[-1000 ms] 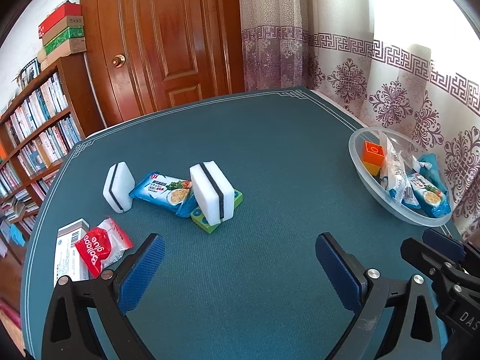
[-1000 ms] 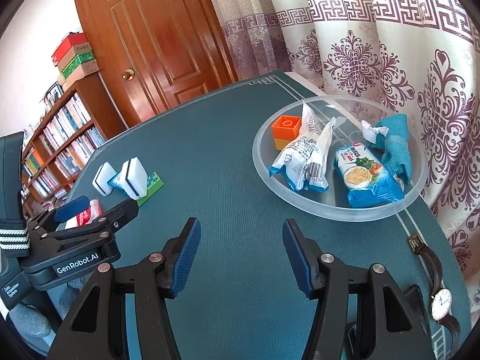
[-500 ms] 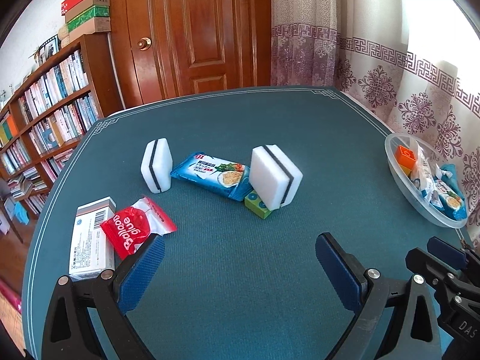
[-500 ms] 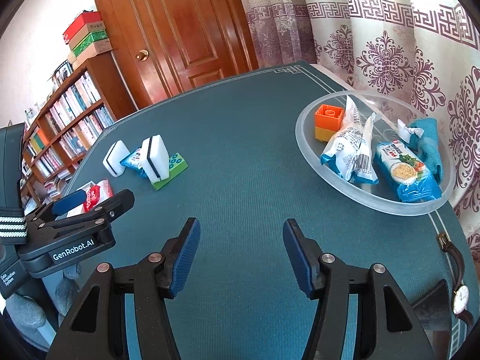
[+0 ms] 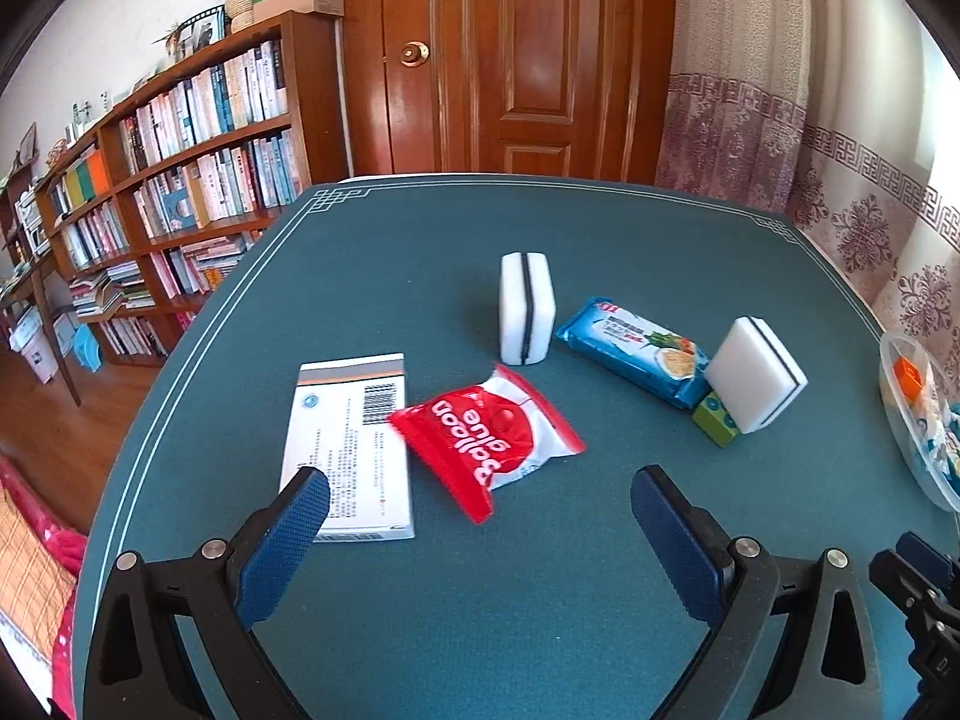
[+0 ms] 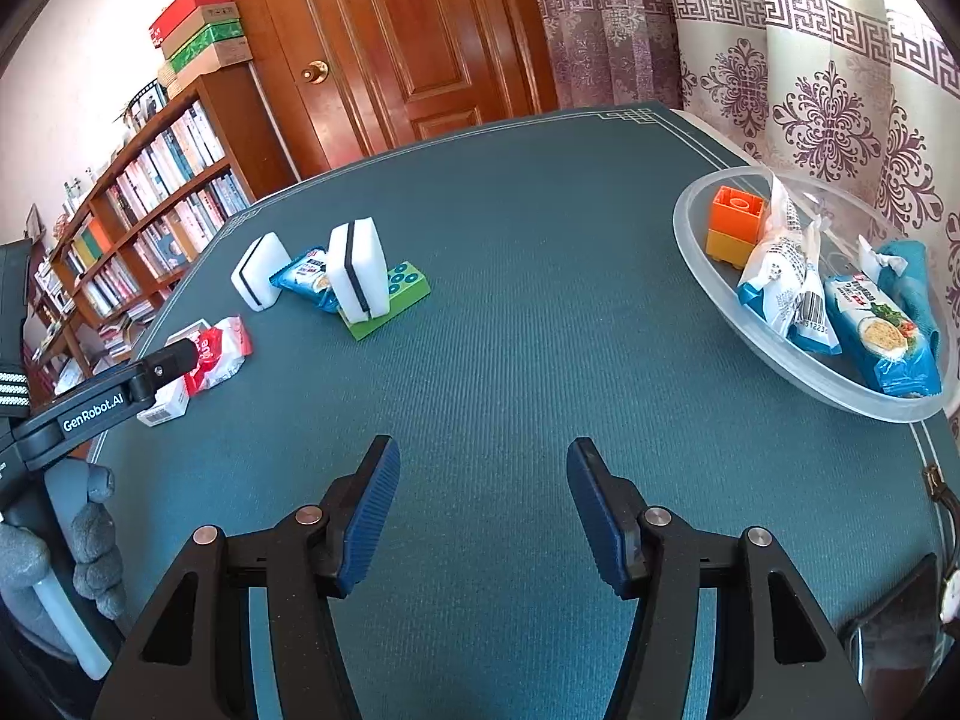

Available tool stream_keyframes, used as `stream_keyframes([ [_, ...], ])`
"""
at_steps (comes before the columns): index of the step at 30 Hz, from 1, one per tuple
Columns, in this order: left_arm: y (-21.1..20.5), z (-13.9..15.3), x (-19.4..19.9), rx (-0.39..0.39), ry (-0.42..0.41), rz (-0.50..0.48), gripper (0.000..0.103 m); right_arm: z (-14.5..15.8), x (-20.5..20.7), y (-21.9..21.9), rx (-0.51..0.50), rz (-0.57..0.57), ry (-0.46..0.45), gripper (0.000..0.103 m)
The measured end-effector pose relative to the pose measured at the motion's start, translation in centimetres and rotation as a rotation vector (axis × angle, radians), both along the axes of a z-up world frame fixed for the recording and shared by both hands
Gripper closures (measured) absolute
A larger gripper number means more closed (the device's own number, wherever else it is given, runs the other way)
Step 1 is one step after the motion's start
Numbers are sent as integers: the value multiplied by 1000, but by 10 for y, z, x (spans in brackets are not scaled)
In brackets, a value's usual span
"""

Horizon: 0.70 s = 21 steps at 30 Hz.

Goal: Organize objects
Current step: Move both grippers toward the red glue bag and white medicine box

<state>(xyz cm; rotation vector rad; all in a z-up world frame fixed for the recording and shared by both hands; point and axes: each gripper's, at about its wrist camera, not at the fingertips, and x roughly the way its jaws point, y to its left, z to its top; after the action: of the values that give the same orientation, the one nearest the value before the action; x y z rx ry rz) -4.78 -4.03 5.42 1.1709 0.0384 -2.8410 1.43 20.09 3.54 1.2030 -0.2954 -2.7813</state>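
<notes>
Looking along the left wrist cam: left gripper [image 5: 479, 510] hangs w/ jaws wide apart, nothing btwn them, over the teal tabletop [image 5: 540, 600]. Red "Balloon glue" packet [image 5: 489, 441] lies just beyond the gap at 12 o'clock, its corner overlapping a white box [image 5: 345, 450] at 10 o'clock, which the left pad partly covers. Upright white sponge w/ black stripe [image 5: 527, 317] stands past the packet at 12; blue snack pack [image 5: 633, 351] runs toward 1 o'clock, its end against a second, tilted white sponge [image 5: 757, 373] that leans on a green block [image 5: 714, 420]. Clear bowl [image 5: 900, 420] sits at frame edge, 3 o'clock. Right wrist cam: right gripper [image 6: 483, 501] also parted, empty, above bare tabletop. Bowl at 2 o'clock holds an orange block [image 6: 737, 219] on a yellow one, two snack packs and a teal cloth [image 6: 909, 276]. Sponges, snack pack and green block cluster at 11 o'clock; red packet and box at 9–10, w/ left gripper's finger over them. Wristwatch [image 6: 945, 540] lies at tabletop edge, 4 o'clock. Gloved hand [image 6: 90, 546] at lower left.
</notes>
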Motion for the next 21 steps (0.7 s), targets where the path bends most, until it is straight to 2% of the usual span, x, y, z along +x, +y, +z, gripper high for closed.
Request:
stream_keyframes([
  [12,-58,-19,-3,17,-50,136,1,-7,-5,-11,8,24,-25,43],
  [17,-62,-26,-12,13,-82,141,1,-7,-9,-19,19,48,-33,43],
  [21,-57,-33,-22,-36,-122,135,1,-1,-16,-28,24,84,-25,43],
])
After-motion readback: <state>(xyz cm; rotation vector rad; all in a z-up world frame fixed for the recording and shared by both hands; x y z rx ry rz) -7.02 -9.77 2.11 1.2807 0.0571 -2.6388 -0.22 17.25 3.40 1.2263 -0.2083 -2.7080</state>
